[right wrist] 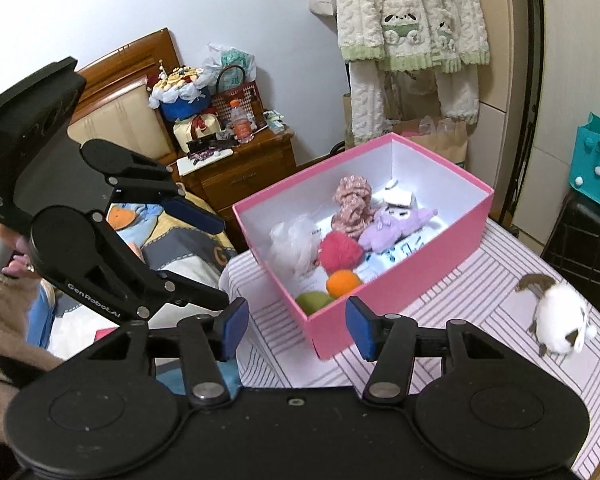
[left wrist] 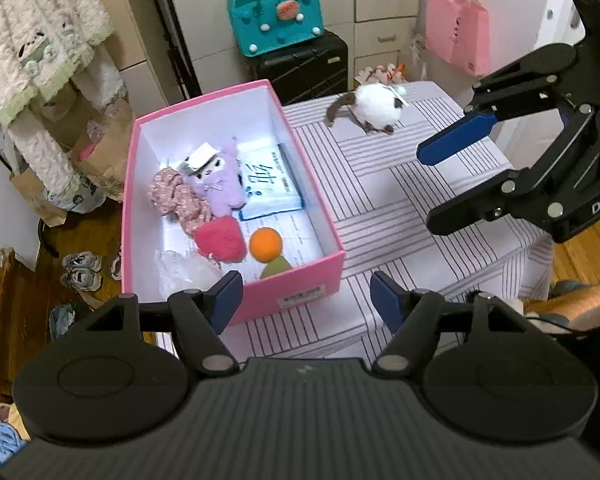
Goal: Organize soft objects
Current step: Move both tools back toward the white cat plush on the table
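While both tongs (left wrist: 306, 300) (right wrist: 296, 330) hang spread and empty, the white plush (left wrist: 378, 106) lies apart—outside the pink box (left wrist: 300, 280).

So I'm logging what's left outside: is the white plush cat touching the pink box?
Apart. The left wrist view shows striped tablecloth between the white plush cat and the pink box.

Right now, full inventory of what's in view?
Box: 1, pink, on striped tablecloth.
Plush doll: 1, purple, in box.
Scrunchie: 1, pink floral, in box.
Pom-pom: 1, red, in box.
Balls: orange, green, in box.
Tissue pack: 1, blue-white, in box.
Plush cat: 1, white-brown, on cloth outside box.
Tote bag: 1, teal, on black suitcase.
Left gripper: open.
Right gripper: open.
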`<state>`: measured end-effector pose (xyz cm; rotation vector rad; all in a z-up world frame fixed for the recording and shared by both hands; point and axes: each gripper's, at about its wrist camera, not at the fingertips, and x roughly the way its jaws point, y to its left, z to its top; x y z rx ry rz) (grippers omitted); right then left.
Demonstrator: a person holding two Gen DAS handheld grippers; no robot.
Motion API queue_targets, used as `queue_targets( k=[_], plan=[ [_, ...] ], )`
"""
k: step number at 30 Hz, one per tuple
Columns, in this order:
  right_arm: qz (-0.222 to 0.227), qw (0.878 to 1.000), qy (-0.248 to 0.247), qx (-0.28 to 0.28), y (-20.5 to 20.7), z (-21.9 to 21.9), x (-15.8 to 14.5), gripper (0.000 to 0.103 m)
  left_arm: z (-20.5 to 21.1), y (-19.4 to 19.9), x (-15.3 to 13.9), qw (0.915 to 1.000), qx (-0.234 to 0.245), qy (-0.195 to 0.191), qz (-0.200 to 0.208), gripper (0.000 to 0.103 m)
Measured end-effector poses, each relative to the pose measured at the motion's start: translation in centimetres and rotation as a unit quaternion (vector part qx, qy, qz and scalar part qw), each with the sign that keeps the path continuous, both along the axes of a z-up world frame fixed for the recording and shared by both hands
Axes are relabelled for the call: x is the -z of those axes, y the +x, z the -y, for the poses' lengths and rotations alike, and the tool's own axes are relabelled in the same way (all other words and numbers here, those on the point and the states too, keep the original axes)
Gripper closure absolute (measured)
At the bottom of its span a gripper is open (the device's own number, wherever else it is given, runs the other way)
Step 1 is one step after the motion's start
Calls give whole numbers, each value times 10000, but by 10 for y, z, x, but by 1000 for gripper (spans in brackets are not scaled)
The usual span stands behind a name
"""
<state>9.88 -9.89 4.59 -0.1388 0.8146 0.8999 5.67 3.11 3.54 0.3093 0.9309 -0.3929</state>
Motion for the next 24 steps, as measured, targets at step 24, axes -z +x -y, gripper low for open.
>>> queue_targets(
  k=[24],
  plan=[
    [-569, 9972, -342, 342, -14, 91, 64, 37, 92, 22, 55, 9908, 746, 232, -1101, 30]
  ],
)
